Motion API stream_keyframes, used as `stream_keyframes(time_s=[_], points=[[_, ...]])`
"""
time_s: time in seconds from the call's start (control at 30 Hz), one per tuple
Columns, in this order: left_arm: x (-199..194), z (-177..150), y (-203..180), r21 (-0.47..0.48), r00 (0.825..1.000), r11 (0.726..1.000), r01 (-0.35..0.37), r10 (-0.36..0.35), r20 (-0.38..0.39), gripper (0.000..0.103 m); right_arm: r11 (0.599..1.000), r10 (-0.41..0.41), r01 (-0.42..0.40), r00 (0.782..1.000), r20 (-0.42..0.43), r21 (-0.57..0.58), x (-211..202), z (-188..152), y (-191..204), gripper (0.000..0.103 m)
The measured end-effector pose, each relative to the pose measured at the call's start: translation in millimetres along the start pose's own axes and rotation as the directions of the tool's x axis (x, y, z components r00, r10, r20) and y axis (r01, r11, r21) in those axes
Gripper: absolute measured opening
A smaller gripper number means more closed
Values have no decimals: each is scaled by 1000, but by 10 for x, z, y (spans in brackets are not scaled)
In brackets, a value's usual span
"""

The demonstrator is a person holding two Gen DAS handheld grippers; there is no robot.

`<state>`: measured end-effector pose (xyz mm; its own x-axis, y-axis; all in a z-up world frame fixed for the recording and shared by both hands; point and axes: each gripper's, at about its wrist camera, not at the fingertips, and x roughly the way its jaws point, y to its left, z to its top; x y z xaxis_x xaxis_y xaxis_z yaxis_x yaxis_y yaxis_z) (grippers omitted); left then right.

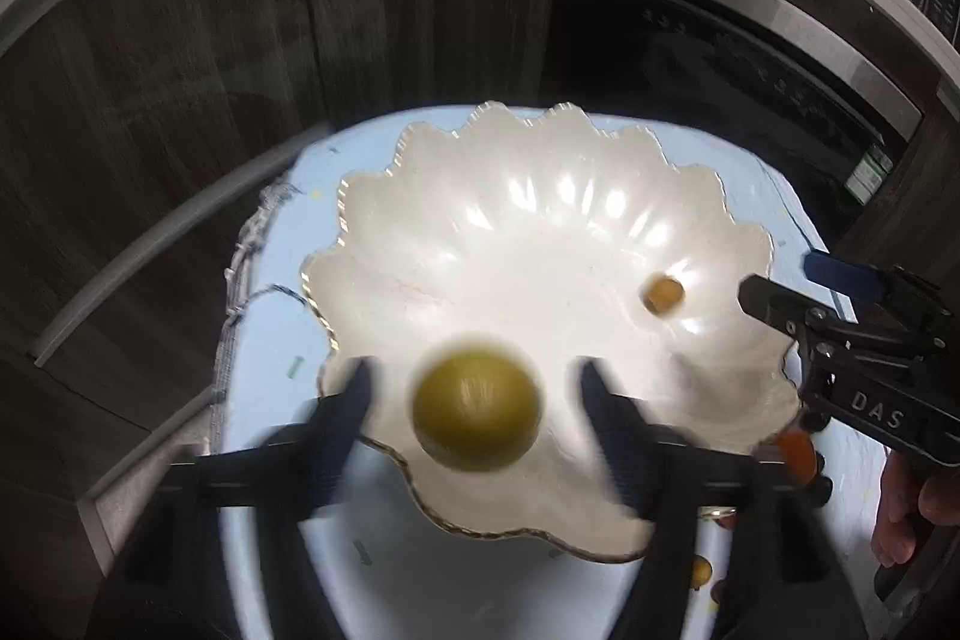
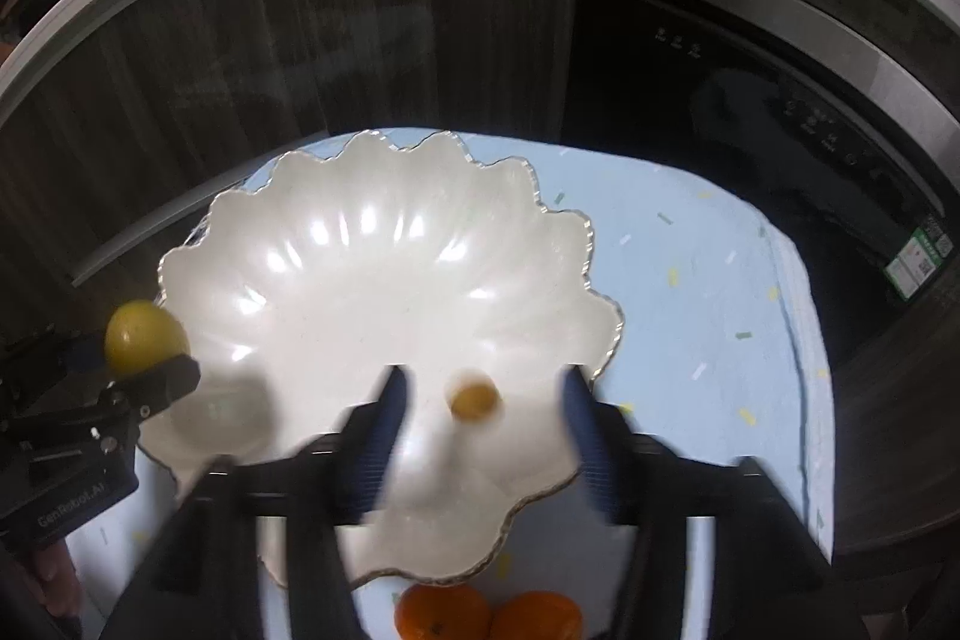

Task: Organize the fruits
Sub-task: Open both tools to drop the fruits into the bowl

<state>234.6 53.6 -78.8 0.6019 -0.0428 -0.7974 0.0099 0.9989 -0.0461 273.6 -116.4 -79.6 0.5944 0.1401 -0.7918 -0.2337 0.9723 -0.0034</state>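
Fruit is dropping from both grippers over a white scalloped bowl (image 1: 540, 244) with a thin gold rim, which is sitting on a pale blue speckled cloth (image 2: 690, 280); the left gripper (image 1: 474, 388) is standing with its jaws spread wide, and a large yellow-green fruit (image 1: 475, 403) is showing blurred between them, touching neither finger; in the right wrist view that same fruit is appearing above the bowl's left rim, just over one dark fingertip of the left gripper; the right gripper (image 2: 483, 394) is likewise holding its blue-padded jaws well apart, with a small yellow fruit (image 2: 474, 400) blurred in the gap, clear of both pads and over the near side of the bowl; whether either fruit is already touching the bowl's floor I cannot tell, since both are smeared; in the left wrist view the small fruit is showing toward the bowl's right side, near the tips of the right gripper, whose body is bearing the letters DAS; two oranges (image 2: 486, 613) are lying side by side on the cloth just beside the bowl's near edge; behind the cloth dark wood-grain cabinet doors (image 2: 300, 70) and a black appliance front (image 2: 750, 100) are standing under a pale countertop edge.
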Motion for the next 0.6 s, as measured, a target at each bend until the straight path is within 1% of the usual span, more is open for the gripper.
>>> stream_keyframes(time_s=[0.03, 0.07, 0.17, 0.23, 0.33, 0.6], points=[[-23, 8, 3, -1, 1000, 1000, -8, 8, 11, 83, 1000, -8, 8, 1000, 8, 4, -13, 9, -9, 71], [-27, 18, 1, 3, 1000, 1000, -11, 11, 12, 83, 1000, -16, 16, 1000, 12, 6, -18, 14, -16, 72], [-51, 47, -1, 9, 1000, 1000, -17, 16, 20, 84, 999, -35, 35, 999, 17, 15, -30, 32, -44, 72], [-77, 59, -5, 6, 999, 1000, -20, 20, 28, 89, 999, -38, 37, 999, 21, 28, -49, 45, -68, 72], [-126, 75, -11, -2, 999, 1000, -19, 19, 41, 91, 999, -44, 43, 999, 32, 33, -82, 55, -78, 72], [-310, 123, -65, 8, 996, 1000, -17, 16, 85, 91, 999, -41, 40, 997, 60, 31, -232, 102, -81, 72]])
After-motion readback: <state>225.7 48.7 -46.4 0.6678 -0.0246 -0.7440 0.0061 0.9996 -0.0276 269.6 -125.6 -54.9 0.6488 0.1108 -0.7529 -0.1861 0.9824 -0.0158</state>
